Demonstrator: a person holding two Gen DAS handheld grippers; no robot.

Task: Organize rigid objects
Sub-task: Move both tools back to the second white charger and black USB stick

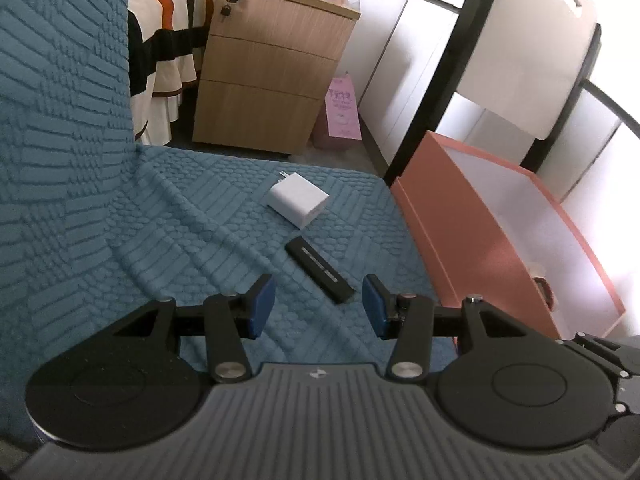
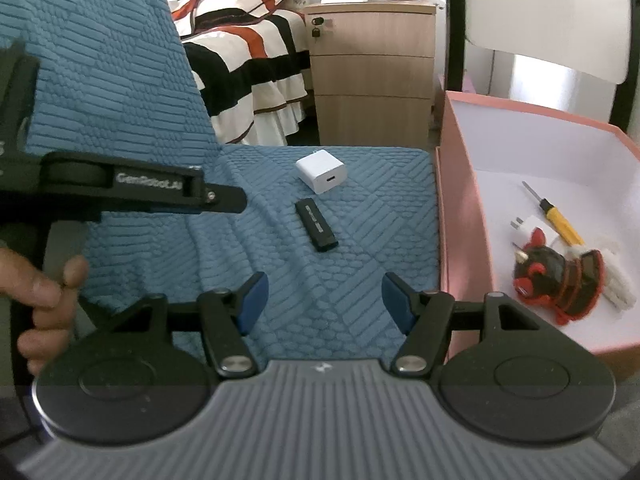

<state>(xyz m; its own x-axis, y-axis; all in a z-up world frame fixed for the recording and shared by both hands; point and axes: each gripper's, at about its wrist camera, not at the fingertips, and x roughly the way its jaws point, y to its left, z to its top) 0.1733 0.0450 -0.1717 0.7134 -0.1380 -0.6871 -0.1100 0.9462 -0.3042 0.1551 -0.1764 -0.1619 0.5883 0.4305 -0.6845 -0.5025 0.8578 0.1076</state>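
A white charger block (image 1: 298, 199) (image 2: 321, 171) and a flat black stick-shaped device (image 1: 319, 271) (image 2: 316, 224) lie on the blue textured sofa seat (image 1: 208, 232) (image 2: 360, 240). A pink box (image 1: 460, 240) (image 2: 460, 216) with a white inside stands at the seat's right. It holds a yellow screwdriver (image 2: 558, 220), a white plug (image 2: 534, 227), a red-black toy (image 2: 560, 276) and a white brush-like piece (image 2: 618, 280). My left gripper (image 1: 318, 307) is open and empty just short of the black device. My right gripper (image 2: 324, 302) is open and empty, nearer than both objects.
The left gripper's body (image 2: 132, 190) and the hand holding it (image 2: 44, 288) show at the left of the right wrist view. A wooden drawer cabinet (image 1: 268, 76) (image 2: 372, 76), a striped bed (image 2: 248, 64) and a pink bag (image 1: 340, 112) stand beyond the seat.
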